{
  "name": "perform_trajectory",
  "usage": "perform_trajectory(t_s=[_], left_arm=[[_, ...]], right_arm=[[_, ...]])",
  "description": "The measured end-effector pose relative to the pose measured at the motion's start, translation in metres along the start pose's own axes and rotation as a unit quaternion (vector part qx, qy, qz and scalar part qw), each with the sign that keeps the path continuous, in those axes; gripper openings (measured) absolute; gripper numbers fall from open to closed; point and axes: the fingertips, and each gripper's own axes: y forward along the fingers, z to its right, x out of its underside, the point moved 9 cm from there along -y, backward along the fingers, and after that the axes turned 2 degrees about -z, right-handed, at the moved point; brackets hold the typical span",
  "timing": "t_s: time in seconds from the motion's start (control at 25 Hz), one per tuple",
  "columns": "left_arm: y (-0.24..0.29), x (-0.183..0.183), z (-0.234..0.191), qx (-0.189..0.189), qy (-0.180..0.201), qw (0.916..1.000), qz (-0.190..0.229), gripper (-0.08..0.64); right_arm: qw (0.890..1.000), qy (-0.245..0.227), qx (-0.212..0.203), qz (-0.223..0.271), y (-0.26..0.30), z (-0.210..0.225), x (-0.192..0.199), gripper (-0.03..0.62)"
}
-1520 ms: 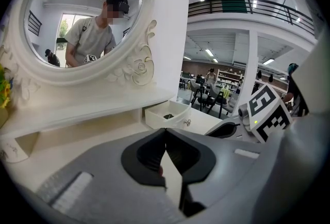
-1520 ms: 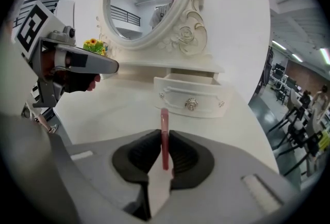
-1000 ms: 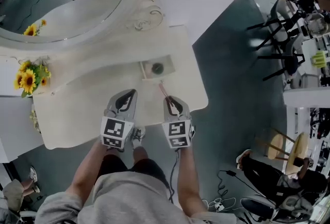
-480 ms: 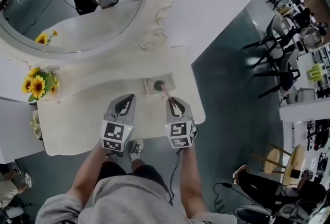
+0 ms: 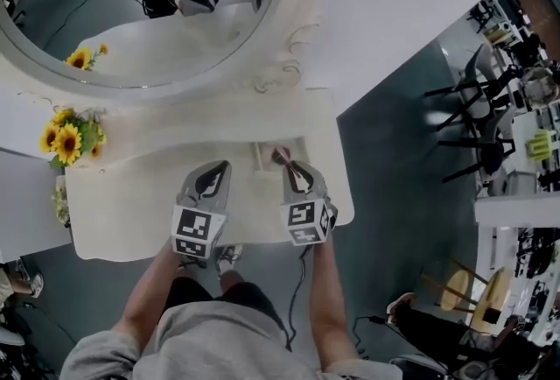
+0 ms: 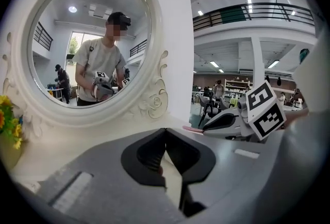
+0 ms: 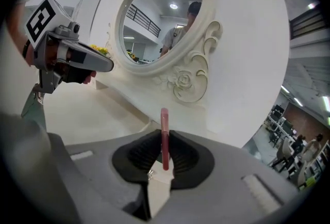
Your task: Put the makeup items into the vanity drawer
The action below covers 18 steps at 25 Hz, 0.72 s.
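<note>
right tool [image 5: 295,170] clenched on a thin pink stick [image 7: 164,124]; the stick stands upright between the pads and juts past the tips. left tool [image 5: 213,175] alongside, jaws closed, nothing in them. just ahead of the right tool sits the small open drawer [image 5: 260,158] on the worktop [image 5: 131,203]; stick tip near its rim, cannot tell if over it. judgement: bring the stick over the opening, tilt it down, and lower it inside before letting go, so it does not roll off. the mirror [image 5: 131,19] frame stands close behind the drawer and limits forward reach. sunflowers [image 5: 68,142] far left, well apart.
</note>
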Motion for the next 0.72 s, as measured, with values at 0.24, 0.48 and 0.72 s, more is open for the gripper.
perform_trajectory(t_s=[0.24, 0.48, 0.72], left_arm=[[0.007, 0.012, -0.014, -0.015, -0.017, 0.9997, -0.014, 0.011], [0.014, 0.022, -0.020, -0.020, -0.026, 0.9991, -0.026, 0.011], [0.021, 0.024, -0.022, -0.021, -0.029, 0.9988, -0.033, 0.011]], right_arm=[[1.000, -0.011, -0.018, -0.019, 0.030, -0.002, 0.004, 0.051], [0.998, -0.019, -0.037, -0.046, 0.050, -0.004, 0.012, 0.051], [0.997, -0.018, -0.046, -0.064, 0.060, -0.004, 0.016, 0.051]])
